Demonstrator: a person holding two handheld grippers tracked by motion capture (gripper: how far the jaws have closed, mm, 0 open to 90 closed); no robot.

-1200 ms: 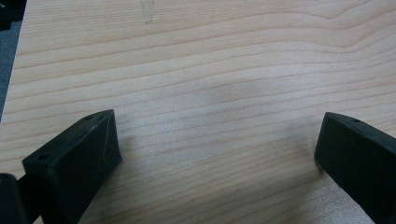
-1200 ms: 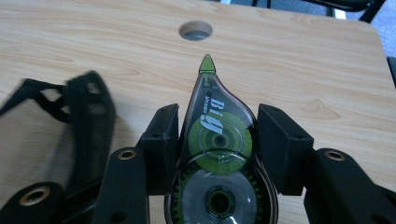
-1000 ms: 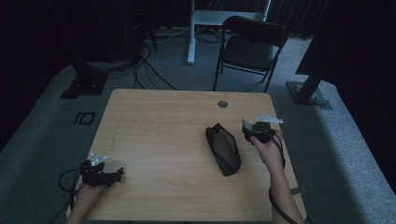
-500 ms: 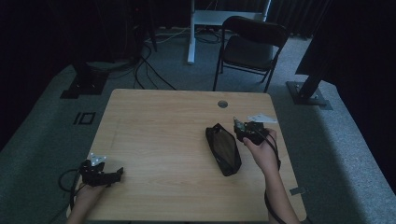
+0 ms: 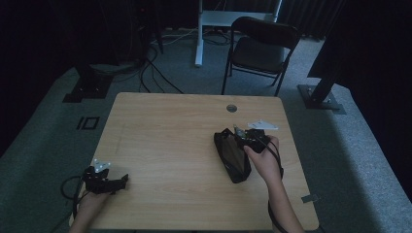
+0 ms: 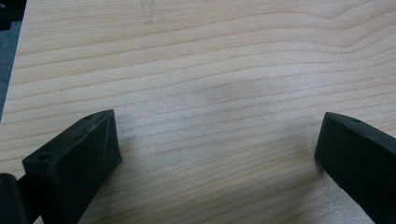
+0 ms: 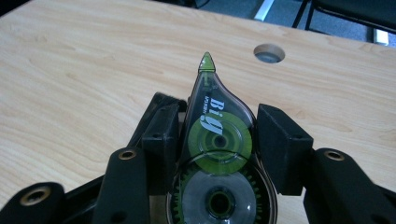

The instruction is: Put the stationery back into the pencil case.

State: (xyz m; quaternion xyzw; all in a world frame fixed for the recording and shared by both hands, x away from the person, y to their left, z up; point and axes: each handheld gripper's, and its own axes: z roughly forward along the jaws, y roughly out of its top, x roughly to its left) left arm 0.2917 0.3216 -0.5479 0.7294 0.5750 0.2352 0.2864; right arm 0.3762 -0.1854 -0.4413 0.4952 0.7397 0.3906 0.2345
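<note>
My right gripper [image 5: 241, 133] is shut on a green and clear correction tape dispenser [image 7: 217, 140], whose pointed tip faces away from me. It hovers over the top end of a black zip pouch [image 5: 232, 160] that lies on the right half of the wooden table [image 5: 165, 141]. The pouch's edge shows just left of the jaws in the right gripper view. My left gripper [image 5: 116, 183] rests near the table's front left corner. Its jaws stand wide open on bare wood [image 6: 217, 116], with nothing between them.
A white scrap of paper [image 5: 265, 125] lies on the table just beyond the right gripper. A round cable hole [image 5: 231, 108] sits near the far edge. A dark folding chair [image 5: 262, 46] and floor cables stand behind the table.
My right gripper has carried the correction tape leftward, from beside the pouch to over its top end. The left gripper has not moved.
</note>
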